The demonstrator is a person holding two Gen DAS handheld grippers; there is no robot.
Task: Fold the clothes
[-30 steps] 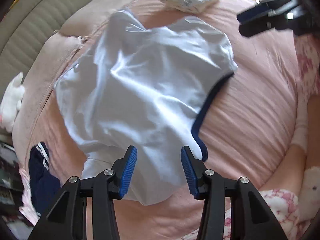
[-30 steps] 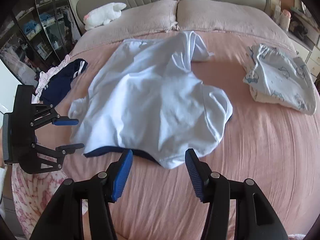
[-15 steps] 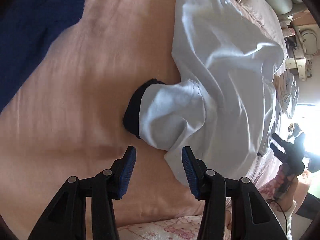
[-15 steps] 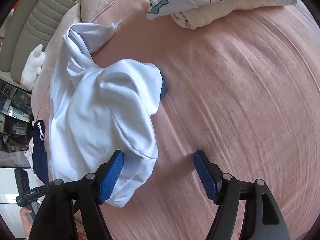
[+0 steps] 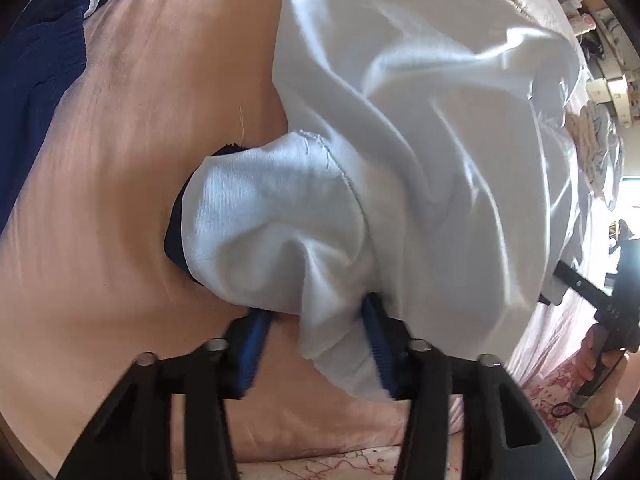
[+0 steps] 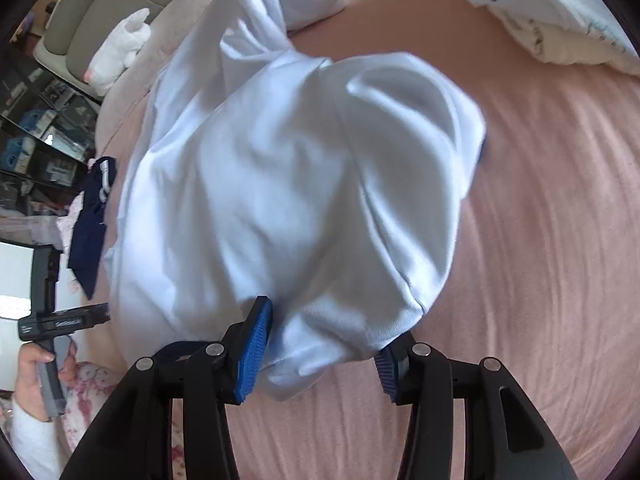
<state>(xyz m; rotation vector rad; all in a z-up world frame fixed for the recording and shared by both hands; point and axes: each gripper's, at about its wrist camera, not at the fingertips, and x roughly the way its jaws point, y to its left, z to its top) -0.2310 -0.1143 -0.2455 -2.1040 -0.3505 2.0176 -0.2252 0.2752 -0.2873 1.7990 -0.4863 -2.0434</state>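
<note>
White shirt gripped at both near corners, no fold made yet

White shirt [image 5: 420,152] lying rumpled on the pink bedspread [image 5: 120,160], navy trim peeking out beneath. Left gripper [image 5: 316,332] just closing, pinching a bunched near corner. Right gripper [image 6: 320,344] likewise closing, fabric between the pads [image 6: 254,354], though firm pressure cannot be told. Already folded: a patterned garment [image 6: 560,12] at the far side. Still to do: spreading, folding, then probably the navy garment [image 6: 94,216].
</note>
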